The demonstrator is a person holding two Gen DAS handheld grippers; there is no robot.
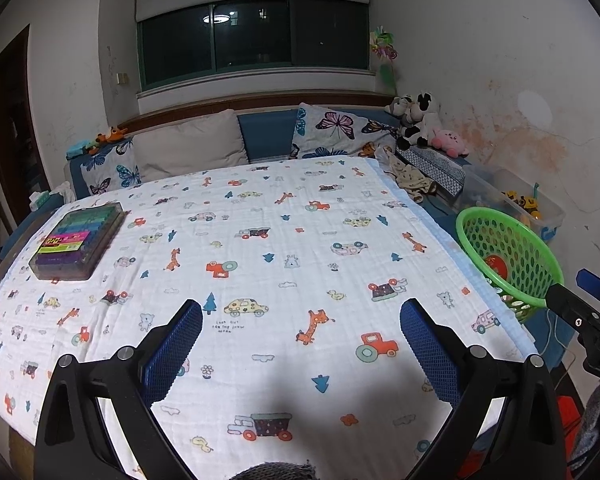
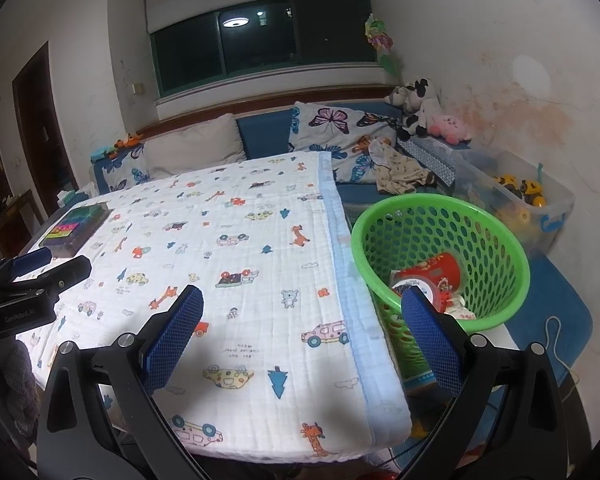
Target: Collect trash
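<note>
trash (image 2: 428, 280) sits in the green basket (image 2: 496, 240) beside the counter (image 2: 260, 240). my left gripper (image 1: 301, 320) & right gripper (image 2: 302, 308): jaws wide open, both empty.

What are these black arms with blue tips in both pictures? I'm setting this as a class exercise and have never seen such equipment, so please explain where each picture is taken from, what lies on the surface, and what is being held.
There is no robot here. A person holds a two-finger gripper in each hand, and each carries a wide-angle camera looking forward along its blue-padded fingers.

One picture looks past the left gripper, the other past the right gripper. Both stand open and hold nothing.

Below them lies a white blanket printed with cars and giraffes. A box of coloured items rests on its far left part. Off the blanket's right edge stands a green basket, already holding a red container and some scraps. No loose trash shows on the blanket.
</note>
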